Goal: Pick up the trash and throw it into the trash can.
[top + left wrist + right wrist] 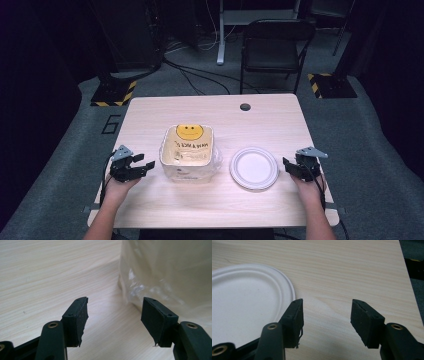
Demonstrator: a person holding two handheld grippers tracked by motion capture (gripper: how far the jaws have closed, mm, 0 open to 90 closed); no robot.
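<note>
Smiley-face plastic bag (190,152) sits mid-surface, paper plate (254,168) just beside it. Left gripper (146,165) hovers by the bag, fingers (77,315) spread, nothing between. Right gripper (287,164) beside the plate, fingers spread too.

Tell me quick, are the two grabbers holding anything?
Left gripper: open, holding nothing, beside the plastic bag.
Right gripper: open, holding nothing, next to the white plate.

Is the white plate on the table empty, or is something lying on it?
Empty. The white plate shows a bare surface in the high view, and the part seen in the right gripper view is bare too.
</note>
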